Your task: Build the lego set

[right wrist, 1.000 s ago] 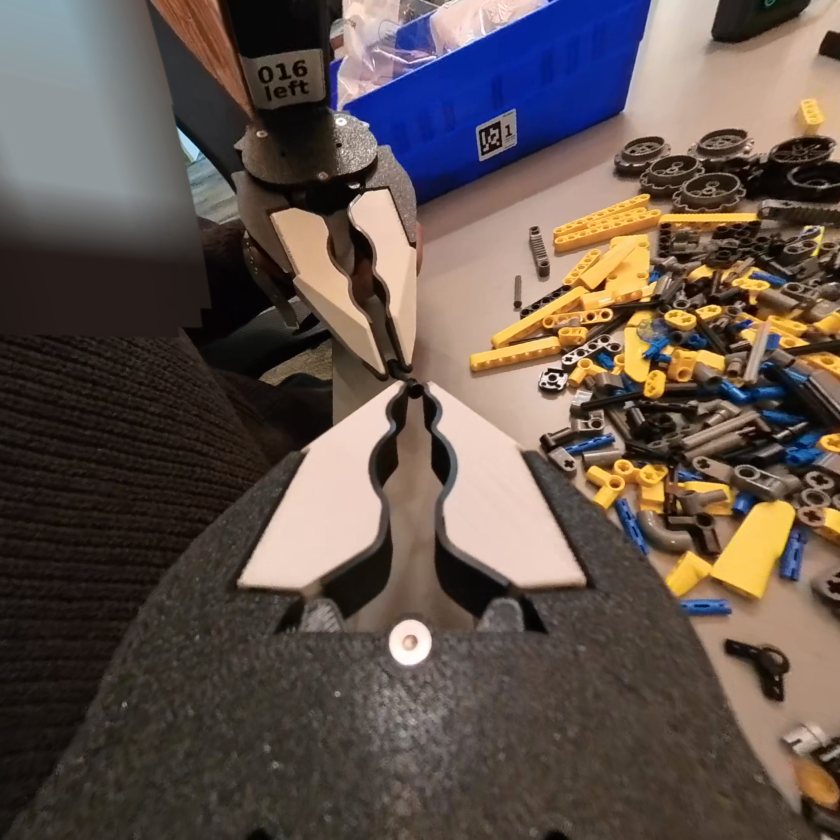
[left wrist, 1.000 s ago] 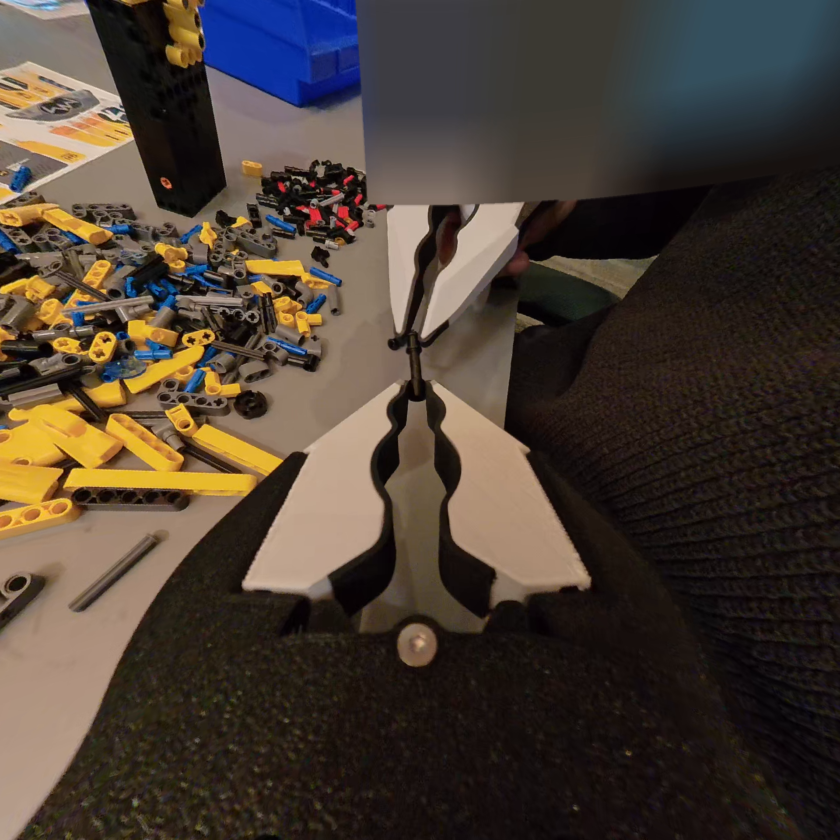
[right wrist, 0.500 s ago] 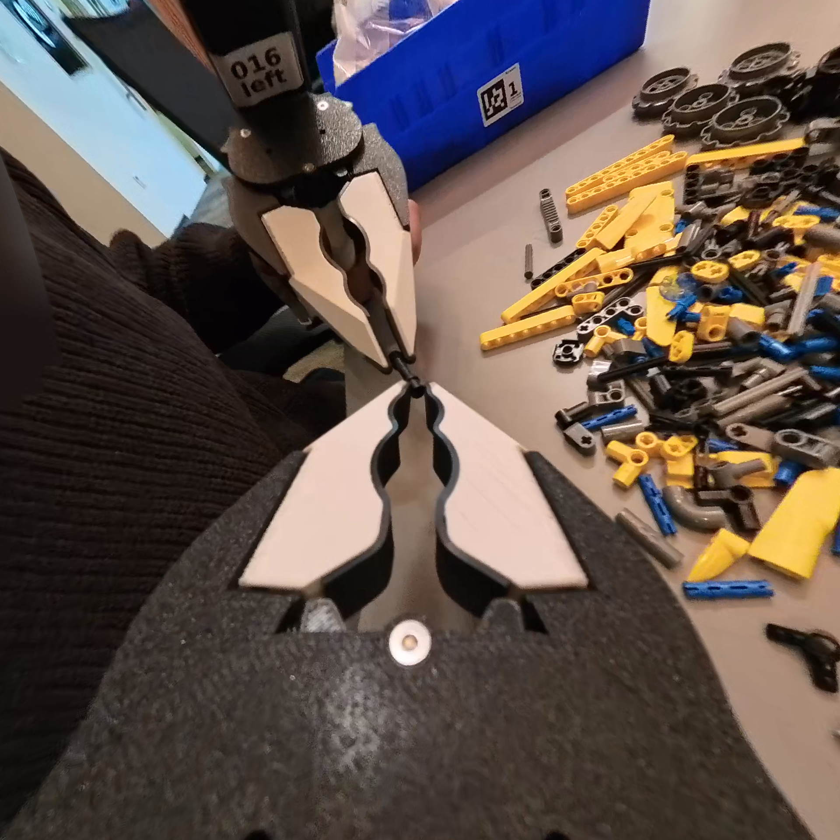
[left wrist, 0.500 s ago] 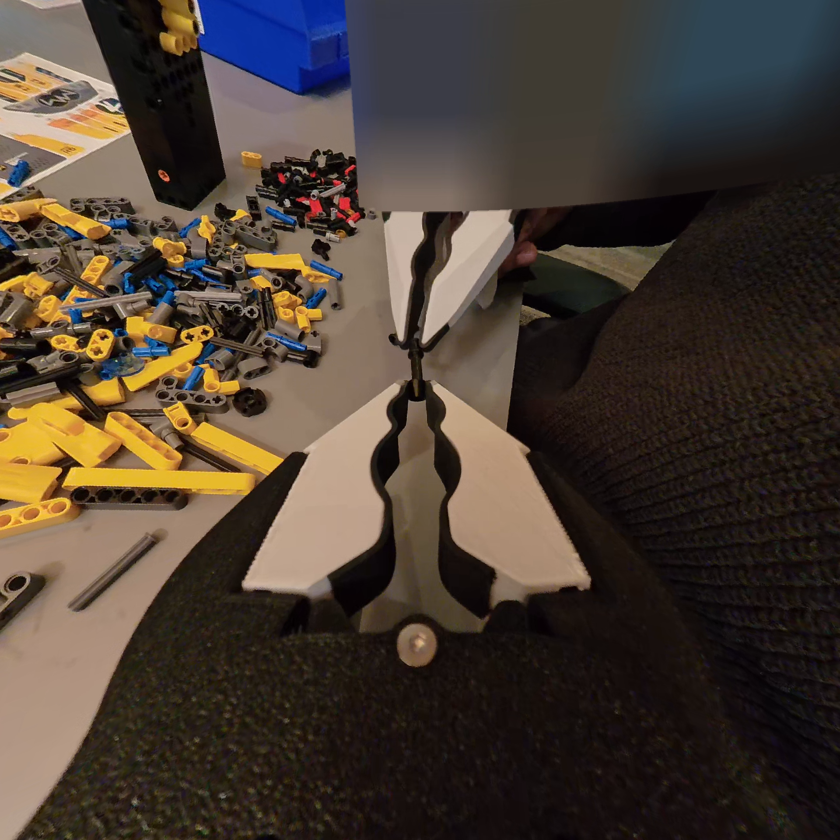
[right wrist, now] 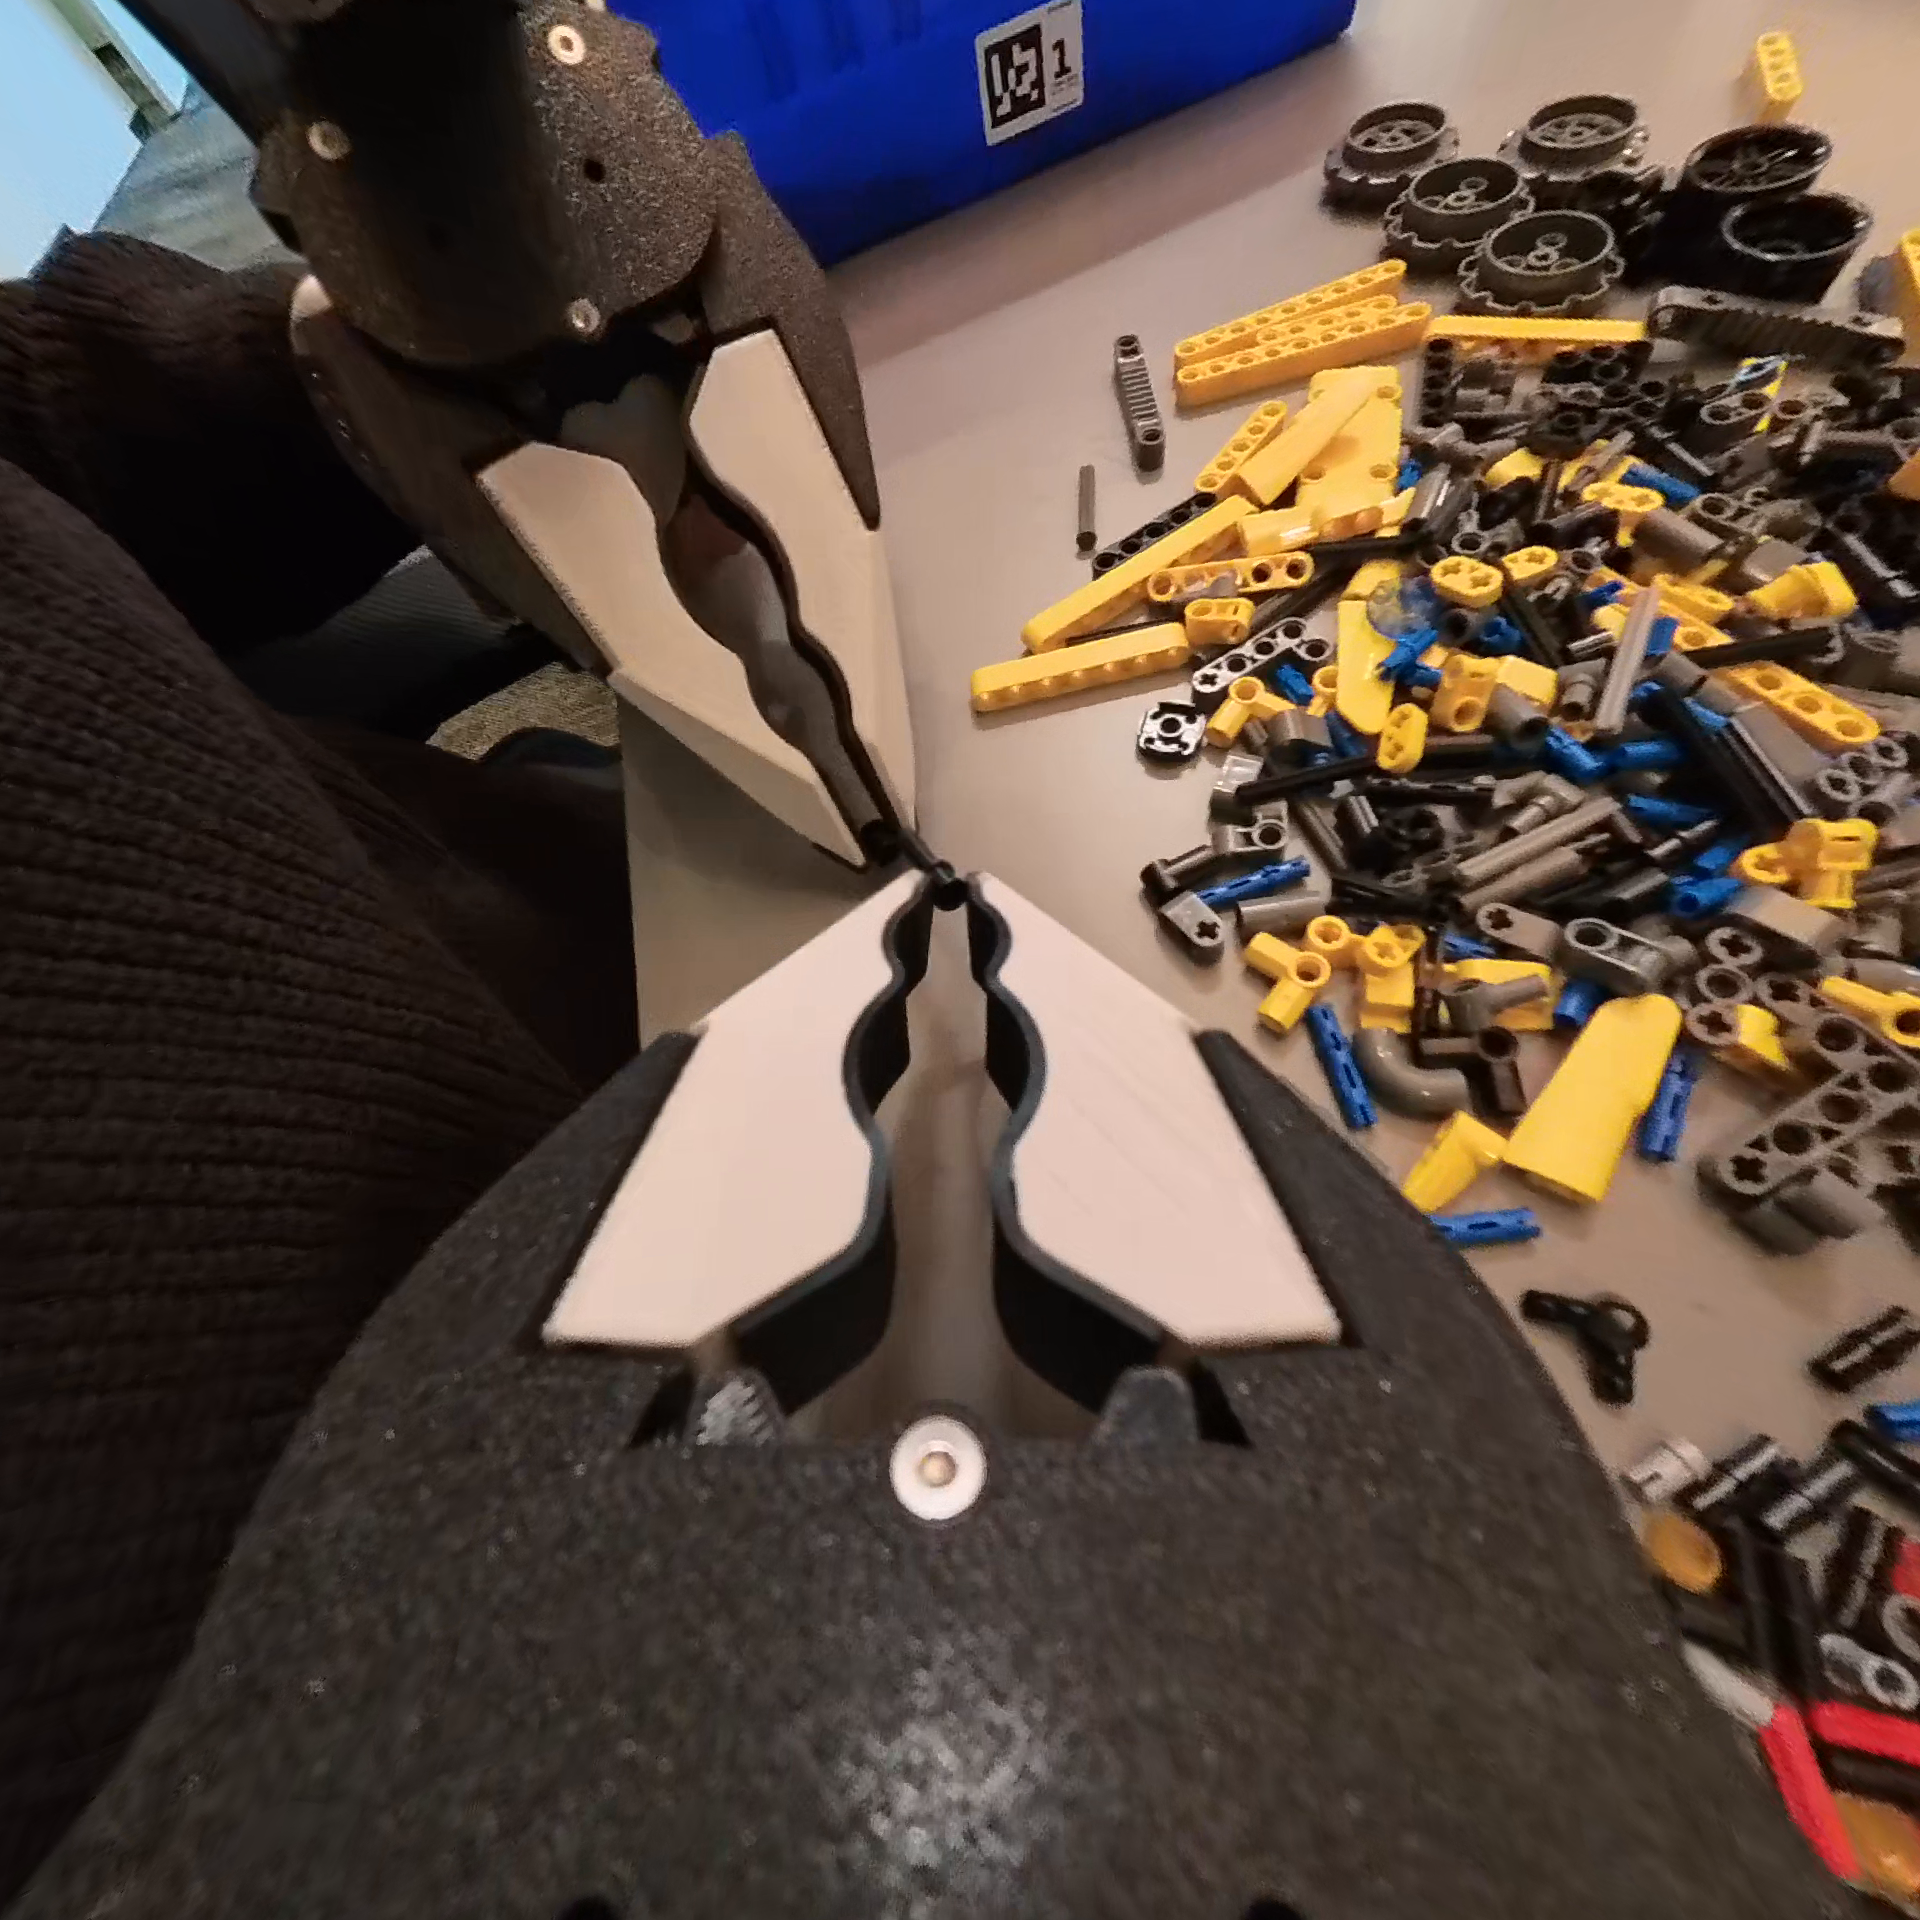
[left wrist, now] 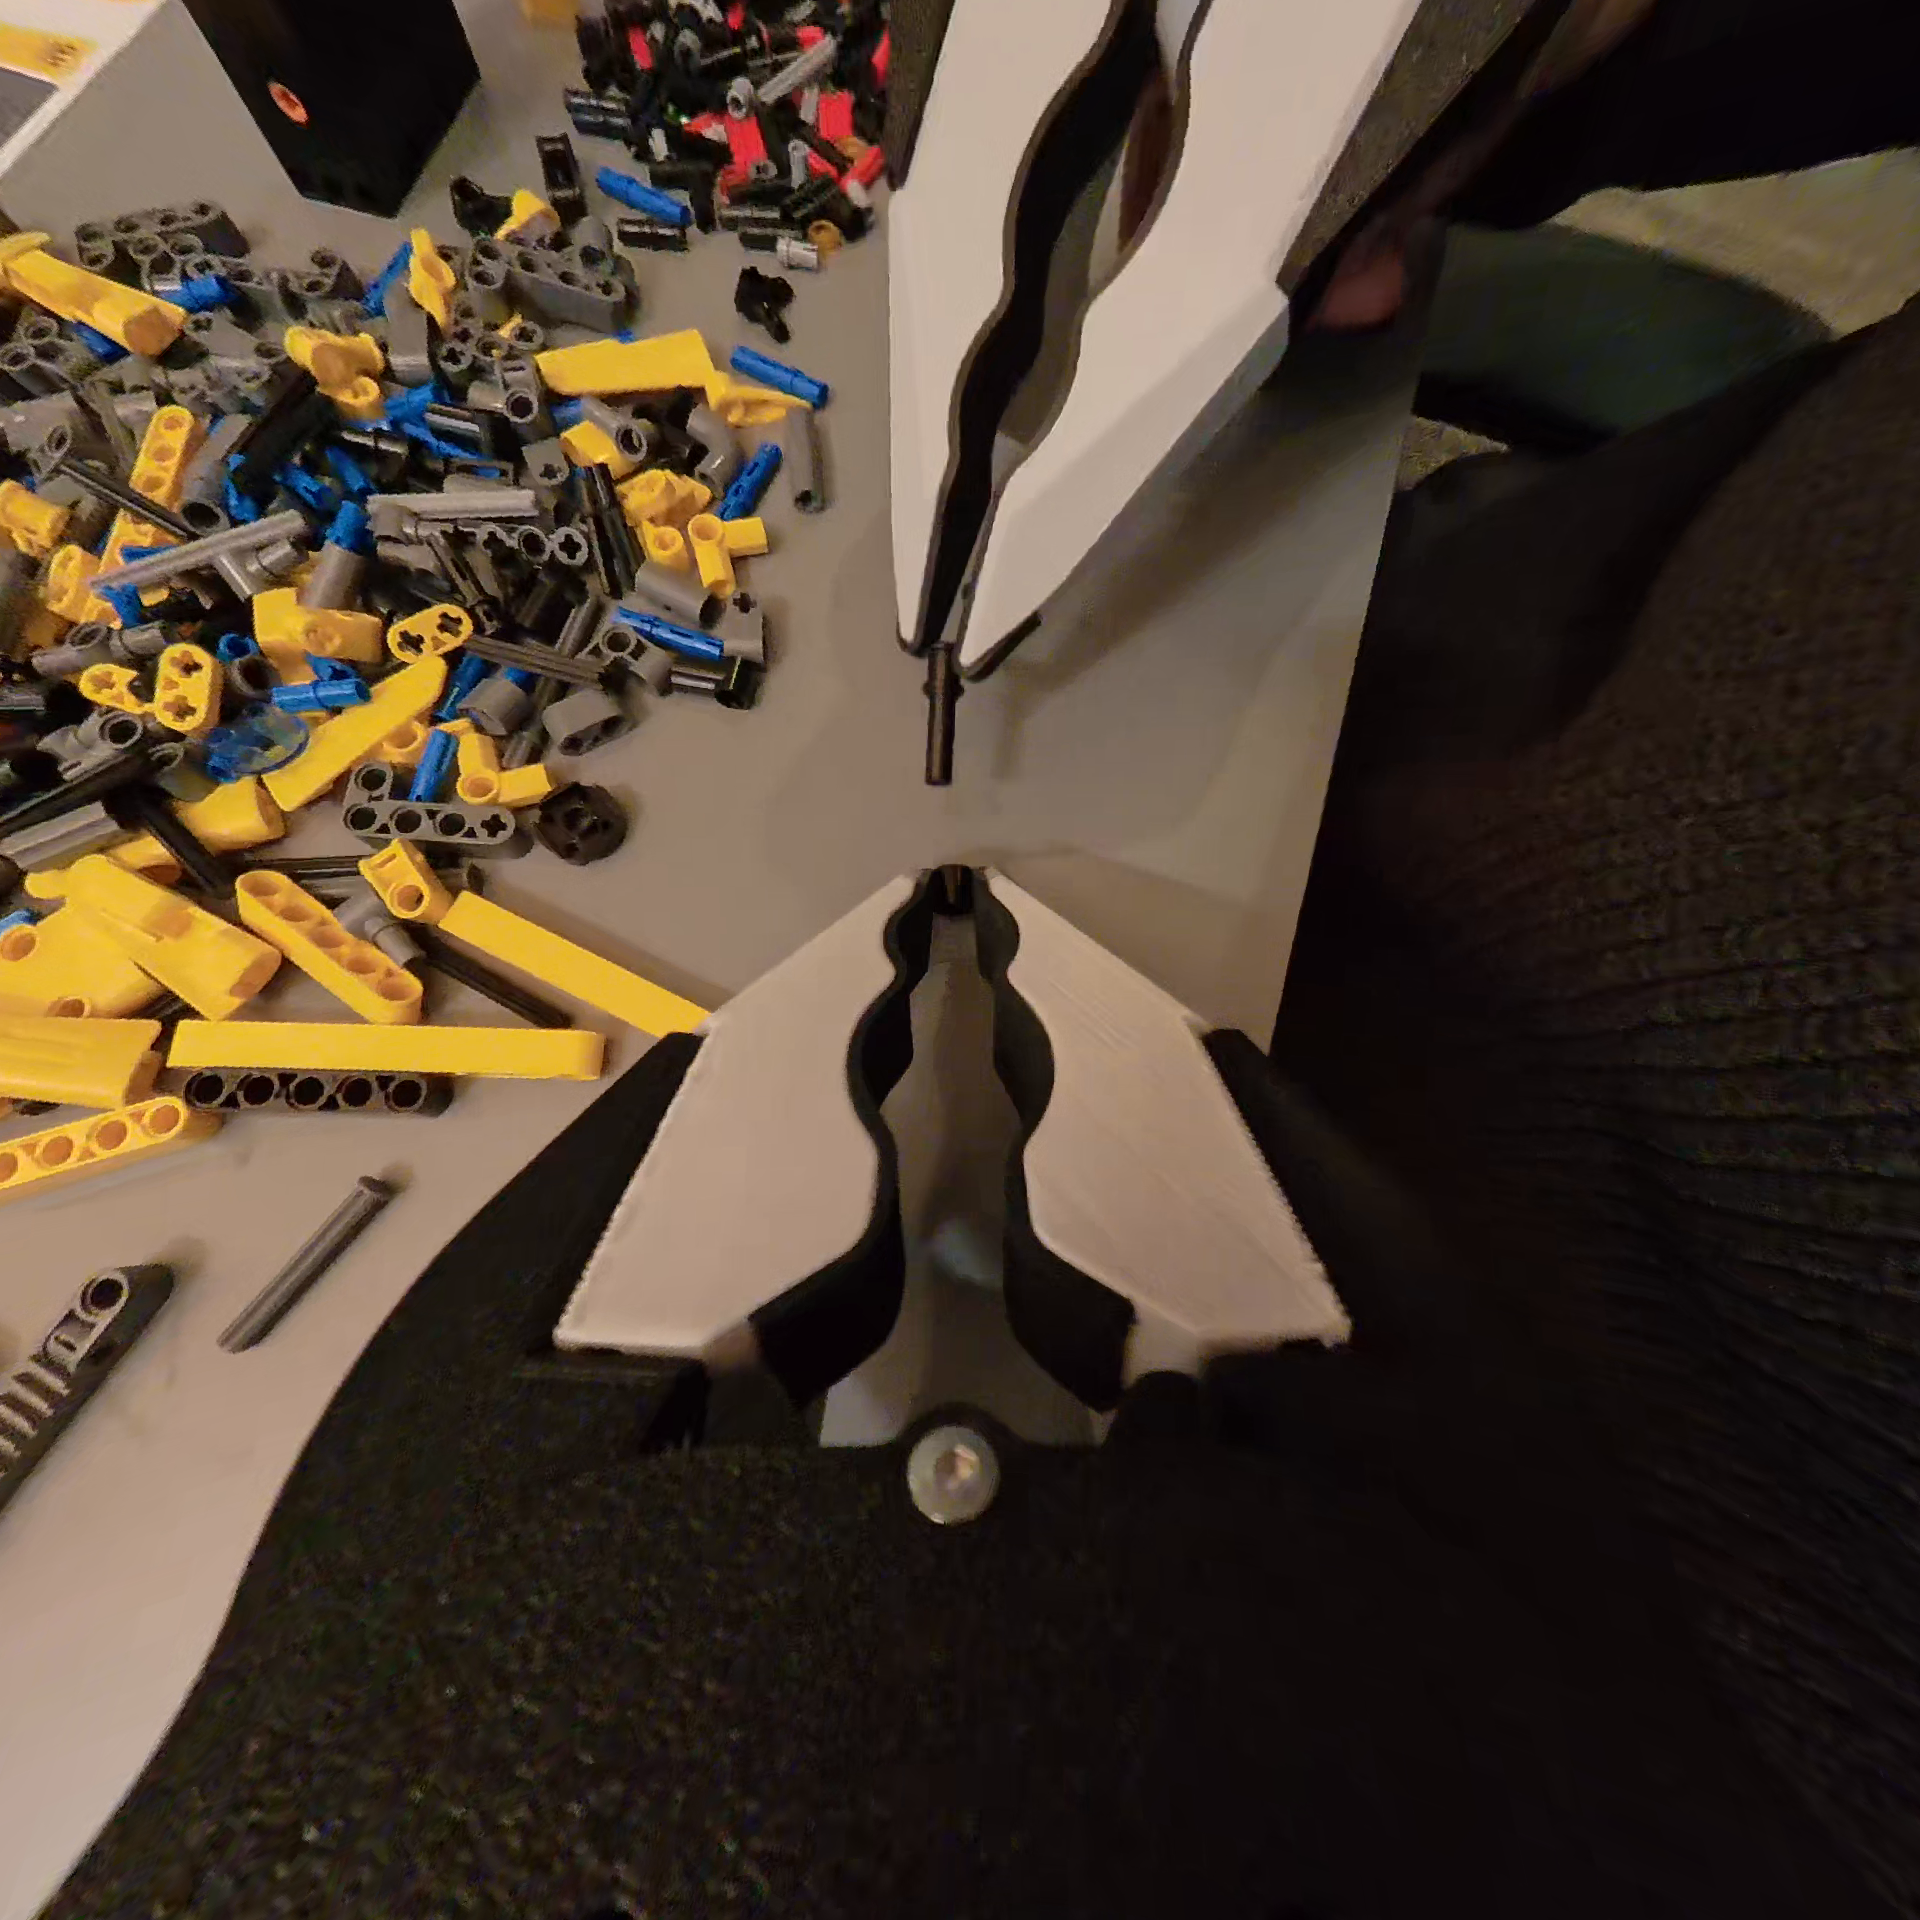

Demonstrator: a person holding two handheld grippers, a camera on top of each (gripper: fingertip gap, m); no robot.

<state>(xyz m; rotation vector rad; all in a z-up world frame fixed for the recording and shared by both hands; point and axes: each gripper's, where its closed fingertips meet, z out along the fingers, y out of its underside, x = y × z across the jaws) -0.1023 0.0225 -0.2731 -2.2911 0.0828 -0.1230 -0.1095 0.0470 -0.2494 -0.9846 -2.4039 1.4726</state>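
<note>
Right tool (left wrist: 940, 649) pinched on black pin (left wrist: 938, 717); left tool (left wrist: 951, 883) nearly closed on small black piece, beside brick pile (left wrist: 364, 582) on tabletop (left wrist: 831, 810)

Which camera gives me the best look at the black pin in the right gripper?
Left wrist view: the black pin sticks out of the right gripper's closed tips, side-on against bare grey table. Right wrist view shows it end-on, mostly hidden between that gripper's own tips.
</note>
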